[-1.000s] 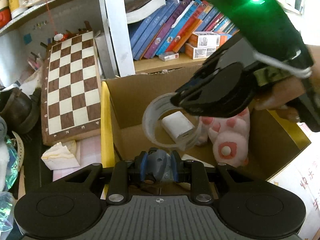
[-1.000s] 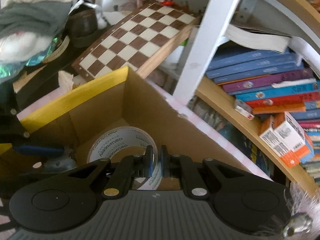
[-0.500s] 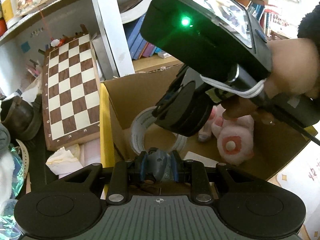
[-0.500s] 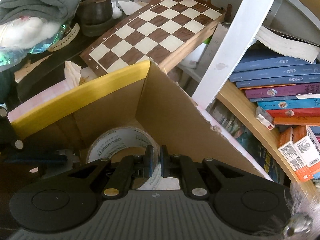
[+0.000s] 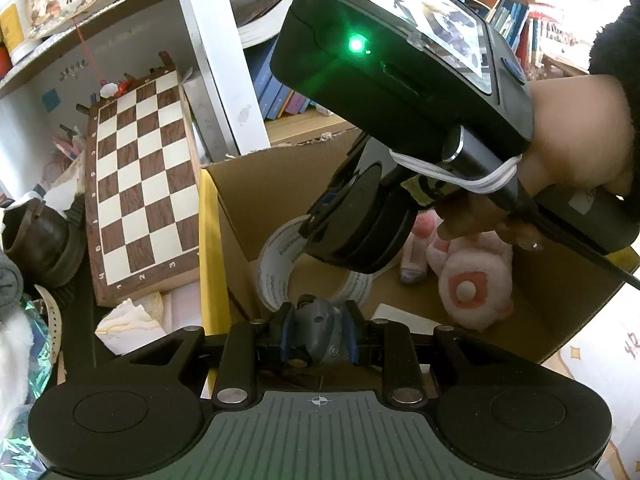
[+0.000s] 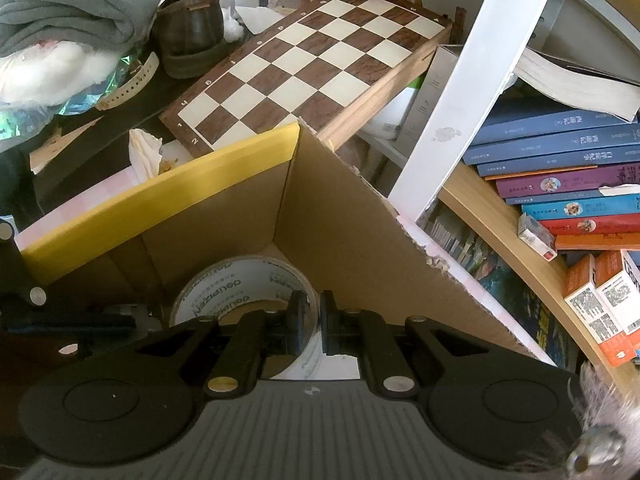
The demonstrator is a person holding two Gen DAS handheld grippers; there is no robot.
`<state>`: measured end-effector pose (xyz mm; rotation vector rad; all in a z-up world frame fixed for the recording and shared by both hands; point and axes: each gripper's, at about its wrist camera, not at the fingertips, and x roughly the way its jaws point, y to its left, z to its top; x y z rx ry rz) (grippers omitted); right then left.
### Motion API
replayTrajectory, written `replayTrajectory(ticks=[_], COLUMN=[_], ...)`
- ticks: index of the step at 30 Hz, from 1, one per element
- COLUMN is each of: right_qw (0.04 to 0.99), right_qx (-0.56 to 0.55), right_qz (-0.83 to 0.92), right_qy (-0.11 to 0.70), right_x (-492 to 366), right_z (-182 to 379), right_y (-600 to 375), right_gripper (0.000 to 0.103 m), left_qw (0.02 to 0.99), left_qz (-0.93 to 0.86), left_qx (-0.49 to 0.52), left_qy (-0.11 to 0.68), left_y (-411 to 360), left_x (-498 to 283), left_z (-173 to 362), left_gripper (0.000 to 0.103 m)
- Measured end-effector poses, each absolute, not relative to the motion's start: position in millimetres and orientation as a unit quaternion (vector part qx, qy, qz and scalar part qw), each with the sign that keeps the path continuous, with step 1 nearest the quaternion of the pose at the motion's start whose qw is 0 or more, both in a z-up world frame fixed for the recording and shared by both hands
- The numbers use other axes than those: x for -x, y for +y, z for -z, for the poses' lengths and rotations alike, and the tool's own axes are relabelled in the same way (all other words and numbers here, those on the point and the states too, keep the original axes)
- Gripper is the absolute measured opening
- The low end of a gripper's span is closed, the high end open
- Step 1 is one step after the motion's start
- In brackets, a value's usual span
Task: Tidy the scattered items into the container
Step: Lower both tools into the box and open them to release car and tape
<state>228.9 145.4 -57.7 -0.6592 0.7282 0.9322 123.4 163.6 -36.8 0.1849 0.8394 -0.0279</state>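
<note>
Right fingers point(image 6: 298, 322) pinch tape roll point(image 6: 224, 292) wall inside box point(image 6: 352, 220).

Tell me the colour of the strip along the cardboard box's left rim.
Yellow. The strip on the cardboard box shows best in the right wrist view.

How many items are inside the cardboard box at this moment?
3 visible: the tape roll near the yellow-edged wall, held by the right gripper; the pink plush toy further right; a white flat item on the floor. More may be hidden behind the grippers.
</note>
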Motion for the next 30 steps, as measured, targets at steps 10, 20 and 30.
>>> replayTrajectory(ticks=[10,20,30], right_qw=[0.79,0.818,0.849], right_qx=[0.298,0.257,0.197], right_qz=[-0.432,-0.406,-0.378], right_qy=[0.317,0.317,0.312], right_x=[-223,-218,-195], right_z=[45,19,-17], right_y=[140,115,66], right_gripper=[0.046,0.059,0.08], left_qw=[0.914,0.927,0.943], left_qz=[0.009,-0.012,-0.018], left_qx=[-0.088,-0.1,-0.102], left_qy=[0.396,0.362,0.316], left_y=[162,155,141], left_x=[-119,-103,-74], left_z=[32,16,-10], left_gripper=[0.048,0.083,0.086])
